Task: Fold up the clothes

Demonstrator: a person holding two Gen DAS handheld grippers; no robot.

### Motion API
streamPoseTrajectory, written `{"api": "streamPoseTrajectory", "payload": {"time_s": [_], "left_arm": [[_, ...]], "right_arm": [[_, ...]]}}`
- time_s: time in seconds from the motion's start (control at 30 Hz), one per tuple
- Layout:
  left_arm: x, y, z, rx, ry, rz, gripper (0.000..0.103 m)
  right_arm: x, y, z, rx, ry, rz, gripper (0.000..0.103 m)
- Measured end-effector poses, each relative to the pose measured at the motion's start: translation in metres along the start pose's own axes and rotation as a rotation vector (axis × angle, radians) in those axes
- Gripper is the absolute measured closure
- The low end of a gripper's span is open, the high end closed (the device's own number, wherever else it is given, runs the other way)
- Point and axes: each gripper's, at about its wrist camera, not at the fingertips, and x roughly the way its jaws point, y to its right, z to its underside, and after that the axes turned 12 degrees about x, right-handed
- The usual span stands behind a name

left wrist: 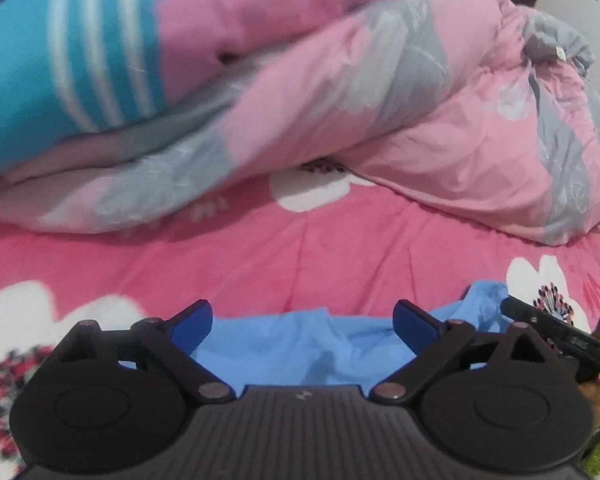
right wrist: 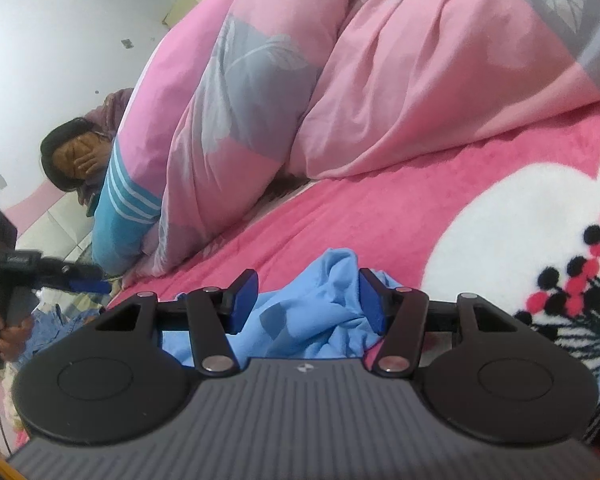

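As the crumpled blue garment (right wrist: pixel 324 316) lies between my right gripper (right wrist: pixel 306 300) fingers, both right and left gripper (left wrist: pixel 302 322) gape, holding nothing.

My left gripper (left wrist: pixel 303 322) is low and level, blue pads (left wrist: pixel 192 322) spread wide apart with nothing pinched between them. My right gripper (right wrist: pixel 306 302) sits just beside it, jaws parted too, pads (right wrist: pixel 370 306) narrower than the left's. At the edge of the right view, my left hand (right wrist: pixel 8 330) wraps its handle.
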Motion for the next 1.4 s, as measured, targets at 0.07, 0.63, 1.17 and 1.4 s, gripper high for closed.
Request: {"api": "streamPoseTrajectory", "payload": {"time_s": [0.07, 0.63, 1.17, 1.4], "left_arm": [[0.024, 0.006, -0.003, 0.040, -0.029, 0.008, 0.006], [0.062, 0.027, 0.023, 0.254, -0.019, 0.013, 0.056], [0.048, 0.001, 0.059, -0.116, 0.281, -0.135, 0.087], [0.057, -0.033, 0.076, -0.306, 0.369, 0.029, 0.070]], "right_arm": [[-0.001, 0.002, -0.001, 0.008, 0.003, -0.009, 0.049], [0.003, -0.008, 0.002, -0.048, -0.032, -0.028, 0.087], [-0.009, -0.033, 0.010, -0.228, 0.100, 0.025, 0.096], [-0.001, -0.019, 0.005, -0.141, 0.071, 0.101, 0.093]]}}
